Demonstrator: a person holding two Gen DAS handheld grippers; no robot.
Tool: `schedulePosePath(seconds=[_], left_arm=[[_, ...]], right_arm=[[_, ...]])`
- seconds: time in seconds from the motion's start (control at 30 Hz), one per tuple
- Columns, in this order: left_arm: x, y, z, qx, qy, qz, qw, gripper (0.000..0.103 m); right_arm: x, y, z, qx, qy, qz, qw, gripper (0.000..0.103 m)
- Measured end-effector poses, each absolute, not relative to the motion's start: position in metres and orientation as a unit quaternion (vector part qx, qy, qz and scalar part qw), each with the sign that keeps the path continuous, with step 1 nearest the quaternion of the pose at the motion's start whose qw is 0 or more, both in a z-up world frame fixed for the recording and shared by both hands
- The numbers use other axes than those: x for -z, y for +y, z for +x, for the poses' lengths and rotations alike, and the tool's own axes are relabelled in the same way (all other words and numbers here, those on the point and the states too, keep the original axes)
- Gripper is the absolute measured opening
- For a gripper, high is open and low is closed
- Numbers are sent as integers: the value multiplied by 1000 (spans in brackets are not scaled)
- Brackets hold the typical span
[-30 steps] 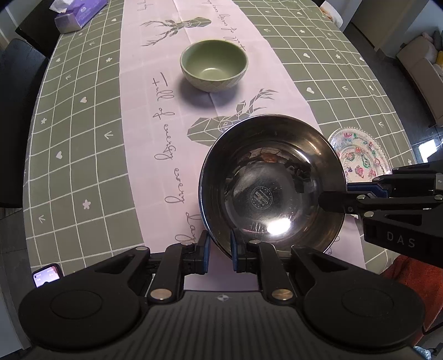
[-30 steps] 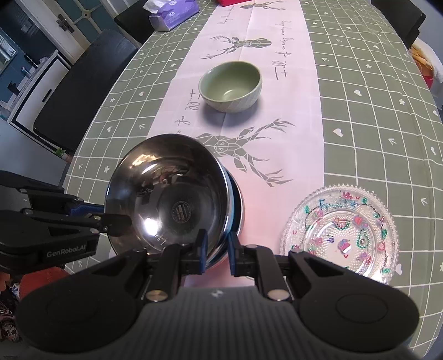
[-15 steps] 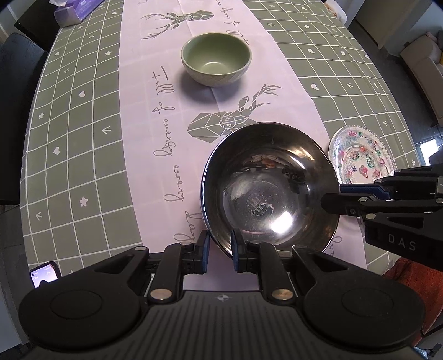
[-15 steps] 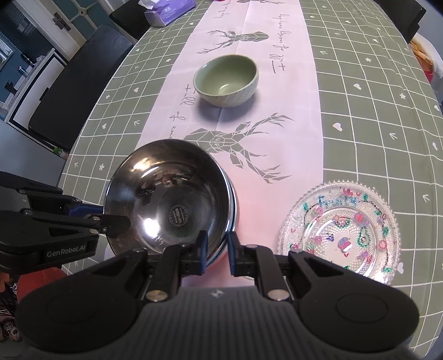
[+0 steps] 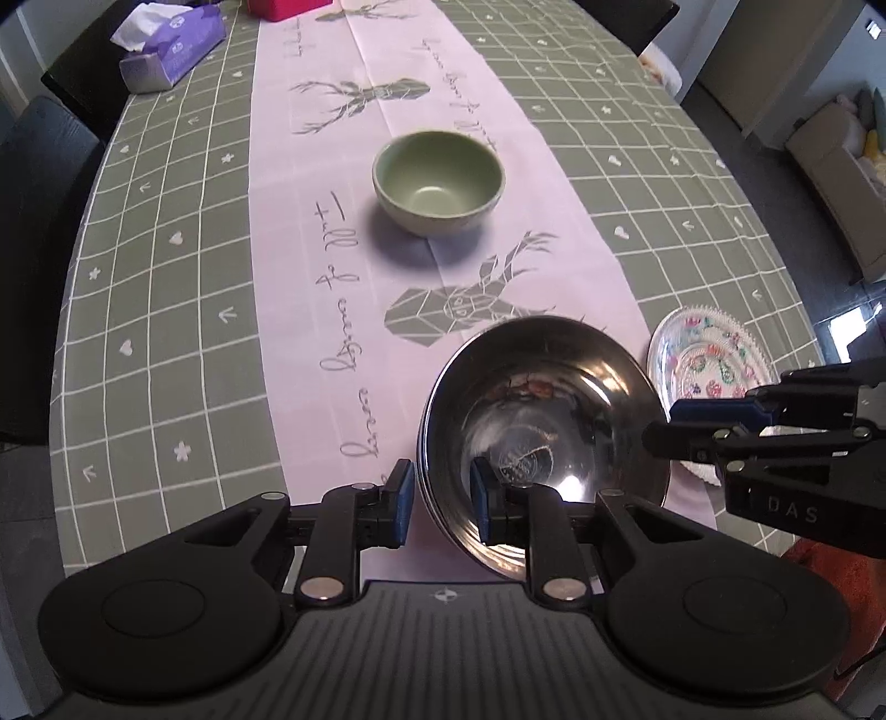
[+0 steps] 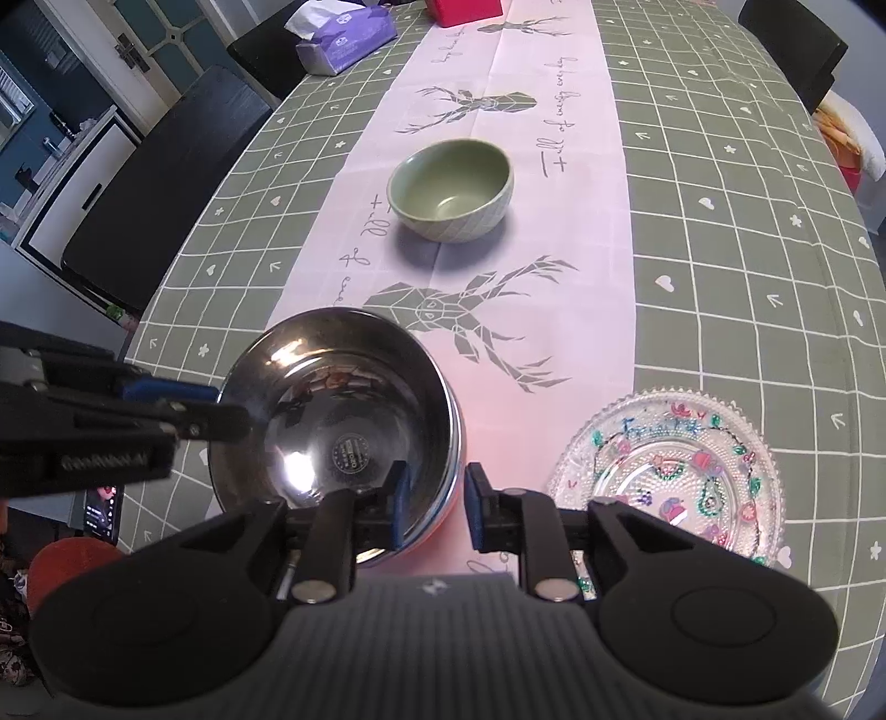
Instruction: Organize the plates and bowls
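A steel bowl [image 5: 542,437] [image 6: 332,421] sits on the pink runner near the table's front edge. My left gripper [image 5: 440,501] straddles its near-left rim, one finger outside and one inside. The jaws are opening and the pads stand off the wall. My right gripper [image 6: 437,507] straddles the right rim the same way, also opening, with gaps at both pads. Each gripper shows in the other's view, the right gripper [image 5: 664,429] and the left gripper [image 6: 232,421]. A green ceramic bowl [image 5: 437,183] [image 6: 451,188] stands farther up the runner. A patterned glass plate [image 5: 709,376] [image 6: 670,476] lies to the right.
A purple tissue box [image 5: 171,52] [image 6: 343,39] and a red box [image 5: 282,8] sit at the far end of the table [image 5: 166,277]. Dark chairs [image 6: 166,183] line the left side. A phone [image 6: 102,507] lies below the near-left edge.
Both grippers were shut on the steel bowl's rim; now their jaws have parted and let go of it. The bowl sits a little nearer to the front edge.
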State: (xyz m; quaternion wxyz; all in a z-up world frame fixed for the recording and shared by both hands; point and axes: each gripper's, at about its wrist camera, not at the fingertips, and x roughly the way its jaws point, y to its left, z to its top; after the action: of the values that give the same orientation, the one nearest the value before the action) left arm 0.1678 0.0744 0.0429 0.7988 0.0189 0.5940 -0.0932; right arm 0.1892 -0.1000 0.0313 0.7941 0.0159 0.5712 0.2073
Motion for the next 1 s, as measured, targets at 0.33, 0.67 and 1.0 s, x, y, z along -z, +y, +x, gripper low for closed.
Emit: schedulePosePath(seconds=[0.33,0.67,1.0], left_arm=[[-38,78,167,96,587,16,803,7],[-35,83,166,97,594,8,798,5],[-48,88,172,100,579,-2,810,8]], right_arm=[[-26,-103,191,-201,572,37,794,6],[-38,-103,190,-200,566,40,799,6],[-47,-104,192,-205,546,38,811,10]])
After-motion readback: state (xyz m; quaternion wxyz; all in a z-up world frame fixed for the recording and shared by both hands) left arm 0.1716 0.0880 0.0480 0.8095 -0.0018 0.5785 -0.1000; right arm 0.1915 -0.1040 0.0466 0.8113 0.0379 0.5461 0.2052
